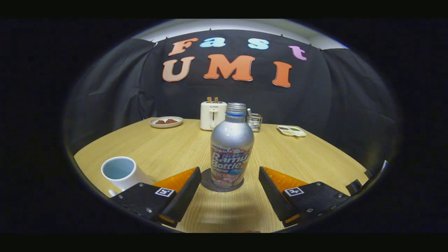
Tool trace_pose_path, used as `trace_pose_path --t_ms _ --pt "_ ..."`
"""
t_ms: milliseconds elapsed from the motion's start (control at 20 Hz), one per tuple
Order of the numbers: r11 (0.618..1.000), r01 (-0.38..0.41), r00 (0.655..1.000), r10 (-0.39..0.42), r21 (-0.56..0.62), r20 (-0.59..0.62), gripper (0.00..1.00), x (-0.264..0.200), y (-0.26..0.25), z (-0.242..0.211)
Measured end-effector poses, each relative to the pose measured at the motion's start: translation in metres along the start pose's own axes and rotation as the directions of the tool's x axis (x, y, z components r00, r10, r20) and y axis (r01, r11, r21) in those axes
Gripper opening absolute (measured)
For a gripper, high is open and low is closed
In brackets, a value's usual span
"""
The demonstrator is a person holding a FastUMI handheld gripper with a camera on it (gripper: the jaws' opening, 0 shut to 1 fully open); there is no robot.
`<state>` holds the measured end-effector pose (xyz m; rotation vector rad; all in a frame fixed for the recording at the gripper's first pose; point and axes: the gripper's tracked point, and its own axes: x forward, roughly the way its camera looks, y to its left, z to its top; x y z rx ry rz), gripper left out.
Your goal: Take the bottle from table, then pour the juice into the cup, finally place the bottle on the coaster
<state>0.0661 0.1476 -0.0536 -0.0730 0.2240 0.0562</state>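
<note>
Right now the silver aluminium bottle (pixel 232 147) stands upright on a dark round coaster (pixel 207 182), just ahead of my gripper (pixel 230 182) and centred on the gap between its fingers. Those fingers are spread wide, one on each side of the bottle's base, and neither touches it. The neck shows bare screw threads above a blue ring, so I judge the cap is off, though I can't see into the mouth.

On which step this is, I can't be sure. The bottle on the coaster with my fingers apart fits either the very start, before I take it, or the very end, just after setting it down. The white cup (pixel 119 172) sits near and to the left, just beyond my left finger; its inside looks pale, and I can't tell if there is juice in it.

If I am at the start, the next move calls for easing forward until the bottle's body is between the pads, then closing on the labelled part, low enough to stay steady. If at the end, I only need to back straight out without brushing it.

Farther off on the wooden table (pixel 297 157) stand a cream toaster (pixel 212 115), a wire rack (pixel 254 121), a plate with brown pieces (pixel 166 121) on the far left and a small tray (pixel 291 131) on the far right.
</note>
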Motion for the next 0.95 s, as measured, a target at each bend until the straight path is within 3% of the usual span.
trace_pose_path --t_ms 200,450,550,800,950 --pt "1.000 0.012 0.996 -0.010 -0.024 0.083 0.98 -0.042 -0.003 0.019" --pt "0.999 0.020 0.995 -0.015 -0.046 0.102 0.98 -0.074 0.006 0.012" --pt "0.997 0.050 0.992 -0.044 -0.055 0.114 0.98 -0.080 0.002 0.009" --pt "0.998 0.037 0.992 -0.031 -0.052 0.122 0.98 -0.090 0.009 0.000" --pt "0.995 0.078 0.991 -0.070 -0.068 0.117 0.98 -0.091 -0.001 -0.006"
